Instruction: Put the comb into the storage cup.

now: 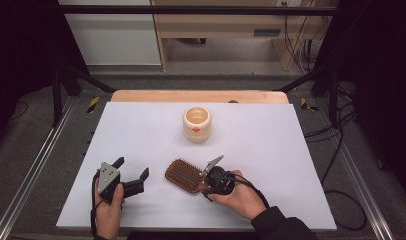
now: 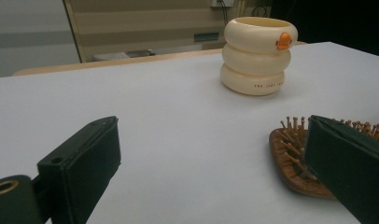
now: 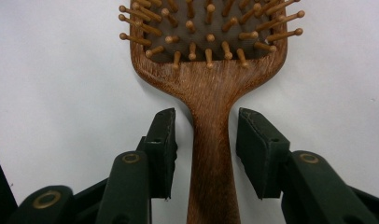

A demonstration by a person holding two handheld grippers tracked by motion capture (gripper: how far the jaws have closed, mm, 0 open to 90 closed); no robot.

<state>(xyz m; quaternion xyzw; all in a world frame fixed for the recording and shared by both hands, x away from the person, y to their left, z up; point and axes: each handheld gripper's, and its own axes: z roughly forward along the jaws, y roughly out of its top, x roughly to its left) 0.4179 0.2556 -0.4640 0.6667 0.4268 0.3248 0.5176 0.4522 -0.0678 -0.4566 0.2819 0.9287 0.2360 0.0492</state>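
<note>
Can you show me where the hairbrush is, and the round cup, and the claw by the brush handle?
hairbrush [image 3: 211, 88]: right gripper view, wooden neck below the bristles.
round cup [image 2: 255, 56]: left gripper view, middle ring of its side.
right gripper [image 3: 205, 151]: right gripper view, between its fingertips.

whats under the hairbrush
Only the white table sheet shows around and beneath the hairbrush, which lies bristles up. The patch directly under its wooden back is covered, so anything there can't be seen.
</note>
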